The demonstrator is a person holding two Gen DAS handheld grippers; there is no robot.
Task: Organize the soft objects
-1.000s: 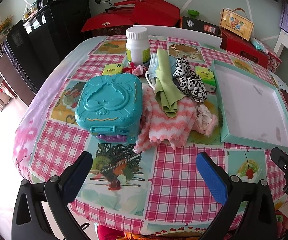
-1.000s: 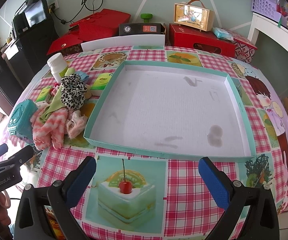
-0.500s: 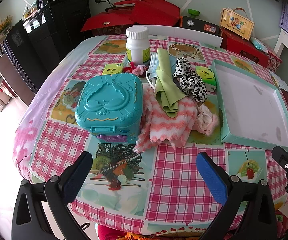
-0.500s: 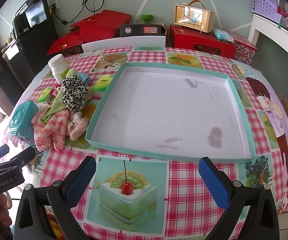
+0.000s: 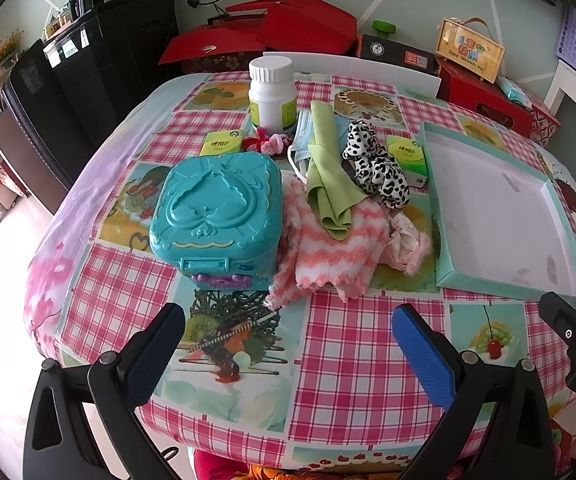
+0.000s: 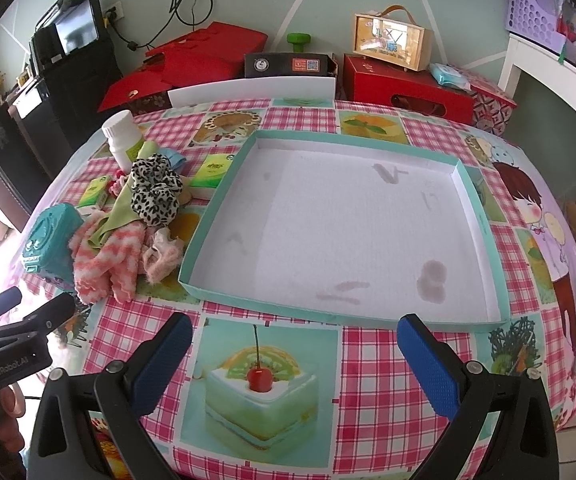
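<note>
A pile of soft things lies mid-table: a pink-and-white fuzzy cloth (image 5: 327, 248) (image 6: 108, 256), a green cloth (image 5: 327, 176), a leopard-print scrunchie (image 5: 375, 168) (image 6: 156, 192), a pale pink scrunchie (image 5: 405, 240) (image 6: 160, 256) and a blue face mask (image 5: 299, 148). An empty teal tray (image 5: 443, 276) (image 6: 192, 276) sits to their right. My left gripper (image 5: 288, 344) is open and empty above the near table edge, short of the pile. My right gripper (image 6: 293, 356) is open and empty in front of the tray.
A teal plastic case (image 5: 216, 208) stands left of the pile. A white bottle (image 5: 272, 96), two green packets (image 5: 224, 142) (image 5: 405, 152) and a small red-pink hair tie (image 5: 266, 142) lie behind. Red boxes (image 6: 403, 88) and black furniture (image 5: 100, 60) surround the table.
Both grippers have shifted only slightly; the view has barely changed. Nothing on the table has moved.
</note>
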